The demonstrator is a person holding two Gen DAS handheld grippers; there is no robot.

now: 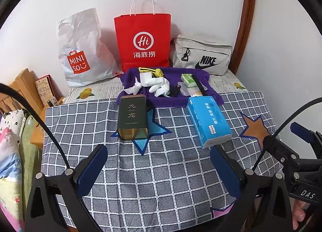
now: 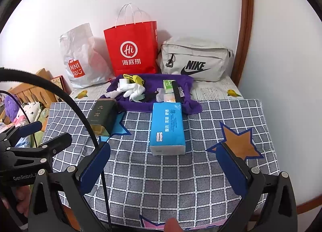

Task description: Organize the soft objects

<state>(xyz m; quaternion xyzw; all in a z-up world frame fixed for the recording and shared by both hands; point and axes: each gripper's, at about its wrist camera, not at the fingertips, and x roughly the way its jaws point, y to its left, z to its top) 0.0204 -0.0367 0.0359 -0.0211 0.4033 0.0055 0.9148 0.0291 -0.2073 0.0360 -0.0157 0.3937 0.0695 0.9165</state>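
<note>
- Hovering both grippers over the near edge of the checkered cloth (image 1: 161, 171) on the bed; nothing looks started from here.
- My left gripper (image 1: 159, 171) has its fingers spread wide and empty, pointed between the dark tea tin (image 1: 132, 117) and the blue tissue pack (image 1: 208, 120).
- My right gripper (image 2: 163, 169) is just as wide and empty, lined up almost straight on the tissue pack (image 2: 168, 129).
- Soft things are all unsorted, I judge: the white gloves (image 1: 159, 87) lie loose on the purple towel (image 1: 165, 101) at the far side, mixed with a yellow item, a small green packet and a black strap.
- Three bags stand at the far wall: the Miniso plastic bag (image 1: 80, 51) on the left, the red paper bag (image 1: 142, 41) in the middle, the Nike pouch (image 1: 201, 55) on the right. Whether anything is inside them, I can't tell.
- All of the work is left, as I read it; the tissue pack is nearest.
</note>
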